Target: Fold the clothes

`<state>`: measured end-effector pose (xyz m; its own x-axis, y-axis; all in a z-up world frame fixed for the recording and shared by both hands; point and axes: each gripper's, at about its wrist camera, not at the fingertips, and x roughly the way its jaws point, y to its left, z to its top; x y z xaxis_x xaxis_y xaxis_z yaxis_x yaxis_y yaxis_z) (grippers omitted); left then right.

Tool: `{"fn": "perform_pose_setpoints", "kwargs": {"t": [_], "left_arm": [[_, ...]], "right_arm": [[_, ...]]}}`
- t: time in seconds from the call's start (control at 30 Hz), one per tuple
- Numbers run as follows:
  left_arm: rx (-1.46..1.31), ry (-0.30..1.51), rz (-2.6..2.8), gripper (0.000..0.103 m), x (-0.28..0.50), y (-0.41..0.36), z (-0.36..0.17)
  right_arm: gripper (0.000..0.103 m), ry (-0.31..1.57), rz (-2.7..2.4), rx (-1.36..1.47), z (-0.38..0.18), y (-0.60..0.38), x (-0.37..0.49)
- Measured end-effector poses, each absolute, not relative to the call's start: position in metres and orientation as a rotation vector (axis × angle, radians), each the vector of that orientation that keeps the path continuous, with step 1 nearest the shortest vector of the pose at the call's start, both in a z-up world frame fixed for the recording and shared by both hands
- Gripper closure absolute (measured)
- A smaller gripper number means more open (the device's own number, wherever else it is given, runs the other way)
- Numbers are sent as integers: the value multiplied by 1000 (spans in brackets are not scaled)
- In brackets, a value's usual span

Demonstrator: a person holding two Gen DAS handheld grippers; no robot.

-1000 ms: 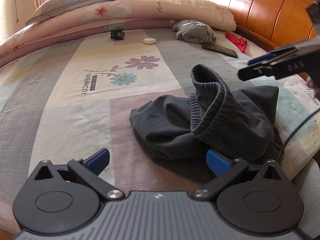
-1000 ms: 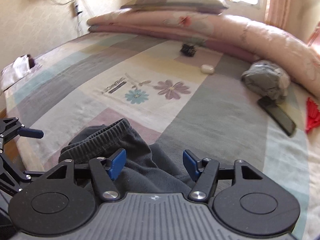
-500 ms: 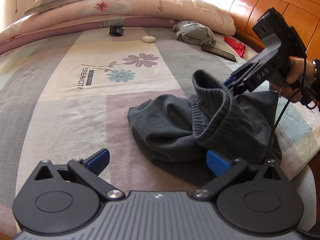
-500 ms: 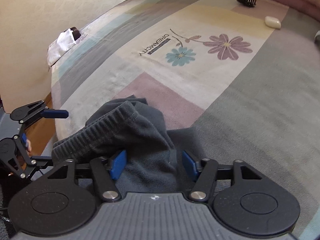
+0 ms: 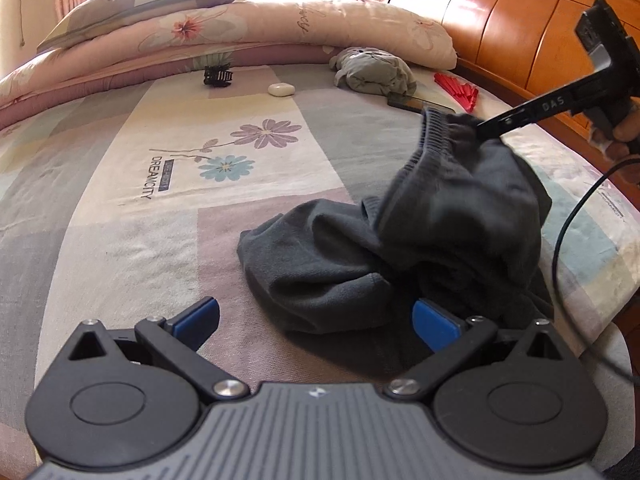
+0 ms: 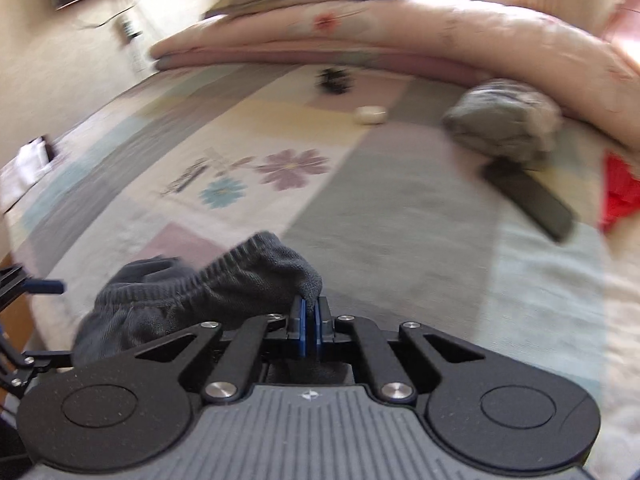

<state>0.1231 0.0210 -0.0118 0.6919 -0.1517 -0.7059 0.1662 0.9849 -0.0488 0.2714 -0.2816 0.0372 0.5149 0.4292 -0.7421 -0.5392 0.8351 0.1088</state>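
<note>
2 grippers work over my patchwork bedspread [image 5: 120,208]. My right gripper [image 6: 310,322] has just closed its blue pads [image 6: 303,326] tight on the ribbed waistband of the dark grey garment [image 5: 448,216], pinching the fabric at the fingertips and lifting that edge clear of the bed. The rest of the garment lies crumpled on the bedspread, just ahead of my left gripper [image 5: 316,318], whose fingers stand wide apart and hold nothing; the cloth's near fold sits between and slightly beyond them. Farther past the fingers lie a phone [image 6: 528,198], a balled grey cloth [image 5: 374,70] and a small white case [image 5: 281,89].
</note>
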Motion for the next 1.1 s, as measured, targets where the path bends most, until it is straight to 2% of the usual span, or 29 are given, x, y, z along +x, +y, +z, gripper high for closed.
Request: {"fn": "perform_pose_setpoints", "kwargs": {"t": [0.27,0.33,0.43,0.6,0.83,1.1], "left_arm": [[69,774,-219,1,119,1,-7],[76,773,-230,1,118,-3,-6],[88,774,-238,1,118,-8,-5],[92,780,-240,1,118,-10,-7],[126,795,-233,1,122,-16,-12],[166,807,-151,1,133,-17,-28]], "right_arm": [[98,846,283,-96,45,-374,247],[102,854,208,-108,42,-392,244],[102,877,110,-90,36,-419,240],[102,894,117,-30,28,-436,222],[92,909,293,-20,21,-380,202],[63,921,502,-37,8,-306,172]]}}
